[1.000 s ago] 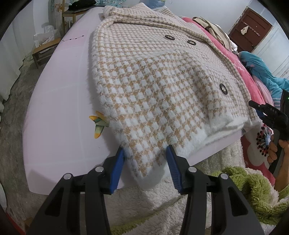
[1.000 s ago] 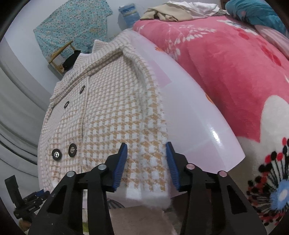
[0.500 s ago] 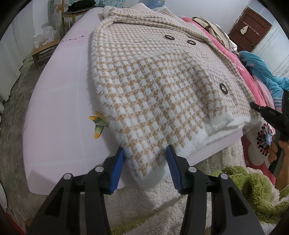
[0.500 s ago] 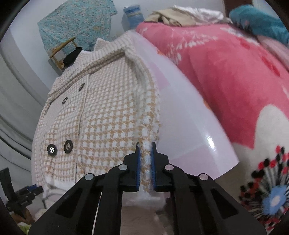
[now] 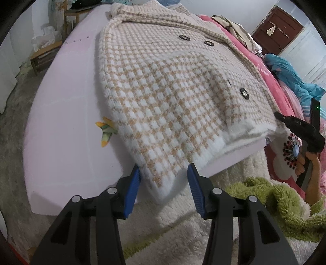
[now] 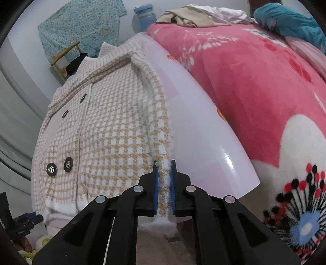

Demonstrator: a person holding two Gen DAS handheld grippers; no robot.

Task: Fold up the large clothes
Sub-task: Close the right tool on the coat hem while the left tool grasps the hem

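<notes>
A tan and white checked coat with dark buttons lies spread on a pale pink board. Its near sleeve cuff hangs over the board's front edge, between the blue pads of my open left gripper. In the right wrist view the same coat lies on the board, and my right gripper is shut on the other sleeve's cuff at the board's near edge. The right gripper also shows at the far right of the left wrist view.
A pink flowered blanket covers the bed beside the board, with piled clothes and a teal cloth on it. A green fluffy cloth and white fleece lie below the board. A wooden bench stands at left.
My right gripper has closed on the sleeve cuff and holds it pinched. My left gripper has stayed open around the other cuff.
</notes>
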